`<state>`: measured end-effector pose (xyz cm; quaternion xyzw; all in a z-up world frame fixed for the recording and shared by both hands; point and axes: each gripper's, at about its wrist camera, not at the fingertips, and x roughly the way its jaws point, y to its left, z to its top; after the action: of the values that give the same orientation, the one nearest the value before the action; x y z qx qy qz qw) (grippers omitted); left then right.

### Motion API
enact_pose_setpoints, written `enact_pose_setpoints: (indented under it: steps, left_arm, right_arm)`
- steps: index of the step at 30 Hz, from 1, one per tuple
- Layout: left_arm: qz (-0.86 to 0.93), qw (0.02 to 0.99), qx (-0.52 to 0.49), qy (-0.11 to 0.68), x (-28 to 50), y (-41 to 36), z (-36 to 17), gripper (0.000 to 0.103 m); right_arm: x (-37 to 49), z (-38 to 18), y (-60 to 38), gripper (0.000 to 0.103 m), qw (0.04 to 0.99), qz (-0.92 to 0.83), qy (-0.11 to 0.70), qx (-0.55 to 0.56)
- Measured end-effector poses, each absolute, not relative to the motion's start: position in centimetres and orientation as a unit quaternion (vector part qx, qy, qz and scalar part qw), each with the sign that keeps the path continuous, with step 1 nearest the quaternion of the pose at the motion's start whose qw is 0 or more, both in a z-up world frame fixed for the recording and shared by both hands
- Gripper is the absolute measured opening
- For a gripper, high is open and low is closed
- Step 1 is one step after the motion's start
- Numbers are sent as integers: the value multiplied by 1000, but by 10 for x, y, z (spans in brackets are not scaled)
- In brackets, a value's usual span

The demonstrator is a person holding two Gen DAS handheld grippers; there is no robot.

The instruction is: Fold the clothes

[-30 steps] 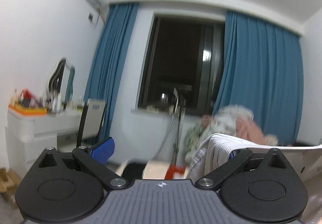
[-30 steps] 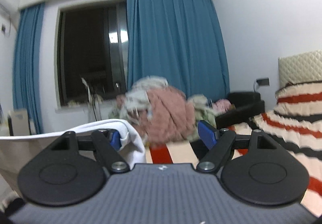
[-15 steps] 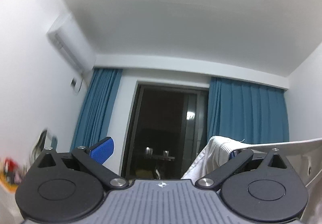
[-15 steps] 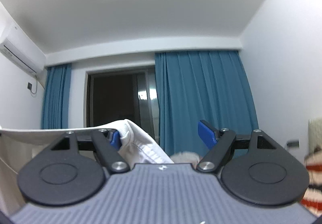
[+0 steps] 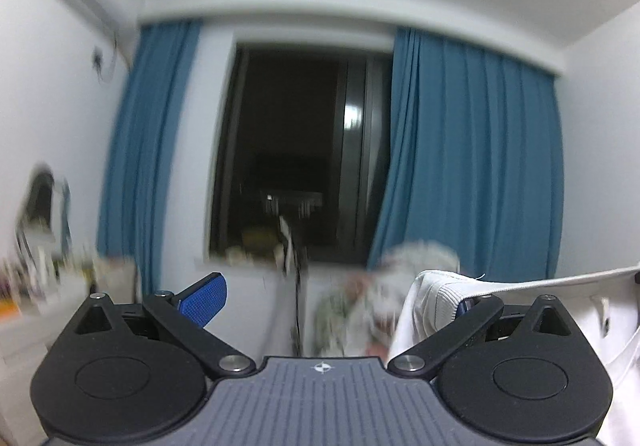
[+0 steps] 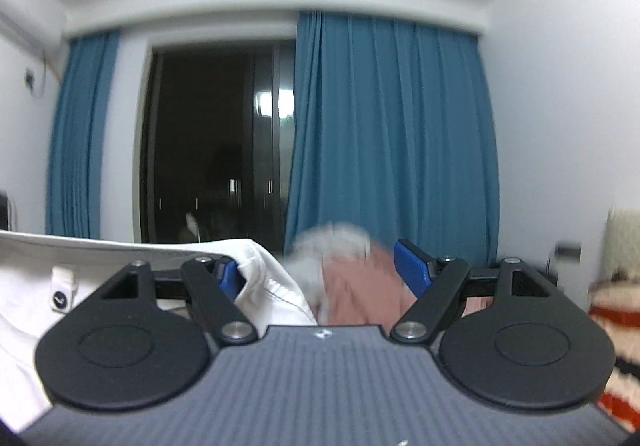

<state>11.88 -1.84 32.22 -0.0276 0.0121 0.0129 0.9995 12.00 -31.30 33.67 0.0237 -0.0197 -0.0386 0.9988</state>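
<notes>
Shirt (image 5: pixel 436 300) is hanging in the air, stretched between both grippers, above the bed (image 6: pixel 612 326). Left gripper (image 5: pixel 340 298) and right gripper (image 6: pixel 320 266) are standing wide apart at the jaws, each with white cloth hooked over one finger only, not pinched. No fold is showing. Pile (image 6: pixel 352 270) is sitting at the bed's far edge, so more clothes are likely waiting.

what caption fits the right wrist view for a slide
White garment draped over one finger of the open right claw, blue curtains and dark window behind.
</notes>
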Motion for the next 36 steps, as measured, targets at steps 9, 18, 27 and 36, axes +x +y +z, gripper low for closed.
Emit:
enact_pose_setpoints:
  steps: [9,18,27,36]
  left_arm:
    - [43,990,-29,130,392,-20,126,103]
    - [2,944,4,331,590,17,-49,102]
    - [-87,887,35,451,640,20,-81,102]
    - [-83,930,23,358,526,-3,-4,103]
  right_arm:
    - [372,151,-299,77,994,-70,81,7]
    - [561,-42,-286,77,951,-31,309,6]
    - [597,-39,-268,78,890,61,452,-14]
    - [517,7,-260,79,926,73,369,36]
